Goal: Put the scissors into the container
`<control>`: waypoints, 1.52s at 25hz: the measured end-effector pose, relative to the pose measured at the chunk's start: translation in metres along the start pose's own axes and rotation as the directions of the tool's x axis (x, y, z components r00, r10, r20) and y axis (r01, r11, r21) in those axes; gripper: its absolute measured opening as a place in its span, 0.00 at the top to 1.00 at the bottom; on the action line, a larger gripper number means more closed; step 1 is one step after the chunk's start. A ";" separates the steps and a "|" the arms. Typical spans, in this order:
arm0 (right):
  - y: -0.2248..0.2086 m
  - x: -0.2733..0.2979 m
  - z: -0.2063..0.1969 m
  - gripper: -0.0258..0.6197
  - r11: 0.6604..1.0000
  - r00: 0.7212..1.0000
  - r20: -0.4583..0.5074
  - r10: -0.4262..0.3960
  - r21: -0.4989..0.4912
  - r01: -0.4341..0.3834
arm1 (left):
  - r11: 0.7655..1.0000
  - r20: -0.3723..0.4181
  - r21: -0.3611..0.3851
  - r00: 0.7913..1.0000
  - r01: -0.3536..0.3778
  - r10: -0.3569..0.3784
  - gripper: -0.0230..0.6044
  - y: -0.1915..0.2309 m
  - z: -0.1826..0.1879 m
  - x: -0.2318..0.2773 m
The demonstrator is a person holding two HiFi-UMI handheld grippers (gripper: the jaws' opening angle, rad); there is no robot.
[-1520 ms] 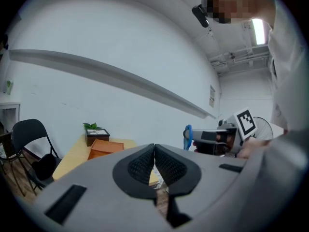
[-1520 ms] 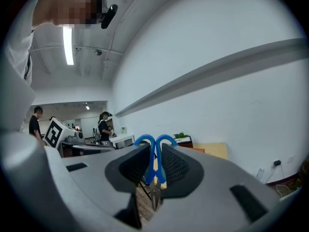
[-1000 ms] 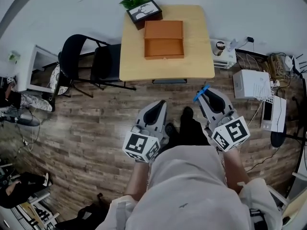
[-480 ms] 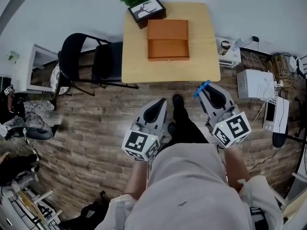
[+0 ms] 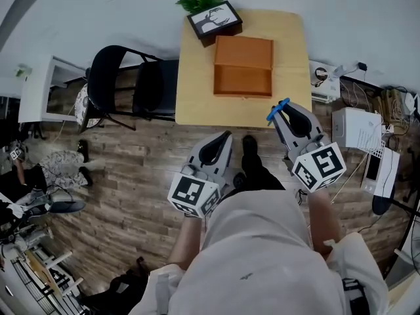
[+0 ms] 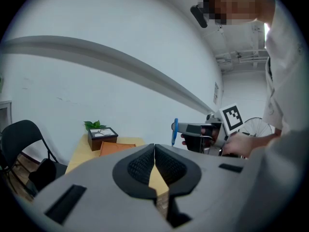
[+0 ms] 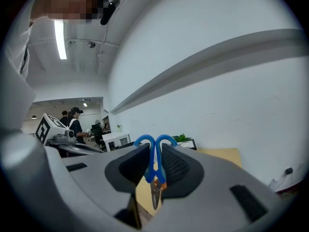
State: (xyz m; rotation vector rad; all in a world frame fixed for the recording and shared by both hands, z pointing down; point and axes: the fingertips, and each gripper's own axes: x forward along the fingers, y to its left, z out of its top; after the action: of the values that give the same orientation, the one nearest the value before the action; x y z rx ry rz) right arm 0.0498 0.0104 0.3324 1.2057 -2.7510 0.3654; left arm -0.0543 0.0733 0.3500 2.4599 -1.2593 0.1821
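Head view, steep look down: the person stands on the wood floor (image 5: 131,176) at the near edge of the bench (image 5: 197,97), not yet leaning over it.

- **Right gripper** (image 5: 281,111): clamped on the scissors (image 5: 276,109). The blue handles poke out past the fingertips, just over the bench's near edge.
- **Right gripper view:** the jaws pinch the scissors just below the handle loops. The loops stick out beyond the tips and the blades point back toward the gripper body. This probably keeps the sharp end tucked away while carrying.
- **Left gripper** (image 5: 225,138): jaws pressed together with nothing between them. It hangs short of the bench and looks idle, since one gripper is enough for this carry.
- **Container** (image 5: 243,66): an orange-brown box lying open, mid-bench toward the far side, just beside a framed picture (image 5: 214,20) with a plant behind it.
- **Scissors relative to container:** well apart, with bare bench between them.

Judgement: this is the transport step. The next move calls for a forward reach until the scissors hang over the open box, then a release.
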 end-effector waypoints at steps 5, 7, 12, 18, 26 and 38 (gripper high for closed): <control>-0.018 0.037 0.004 0.84 0.999 0.998 -0.049 0.036 -0.004 -0.036 | 0.999 -0.010 -0.011 0.999 -0.039 0.039 0.95 0.022 0.011 0.018; -0.025 0.051 0.006 0.84 0.999 0.997 -0.062 0.053 -0.003 -0.054 | 0.998 -0.017 -0.018 0.998 -0.056 0.056 0.95 0.031 0.014 0.026; -0.042 0.076 0.009 0.84 0.996 0.994 -0.062 0.090 -0.006 -0.091 | 0.996 -0.023 -0.021 0.996 -0.087 0.086 0.95 0.046 0.019 0.047; -0.060 0.101 0.004 0.84 0.989 0.988 -0.083 0.131 -0.052 -0.136 | 0.991 -0.017 -0.022 0.991 -0.130 0.130 0.95 0.060 0.025 0.070; -0.074 0.132 -0.021 0.84 0.971 0.972 -0.149 0.182 -0.128 -0.202 | 0.984 -0.032 -0.043 0.984 -0.175 0.174 0.95 0.073 0.021 0.085; -0.076 0.169 -0.098 0.85 0.927 0.932 -0.289 0.219 -0.236 -0.291 | 0.986 -0.072 -0.064 0.987 -0.151 0.147 0.95 0.094 0.009 0.094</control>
State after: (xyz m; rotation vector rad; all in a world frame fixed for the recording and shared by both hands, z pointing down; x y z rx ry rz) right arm -0.0075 -0.1331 0.4736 0.6788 -2.6214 0.1410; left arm -0.0742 -0.0509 0.3931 2.2828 -1.3970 0.2544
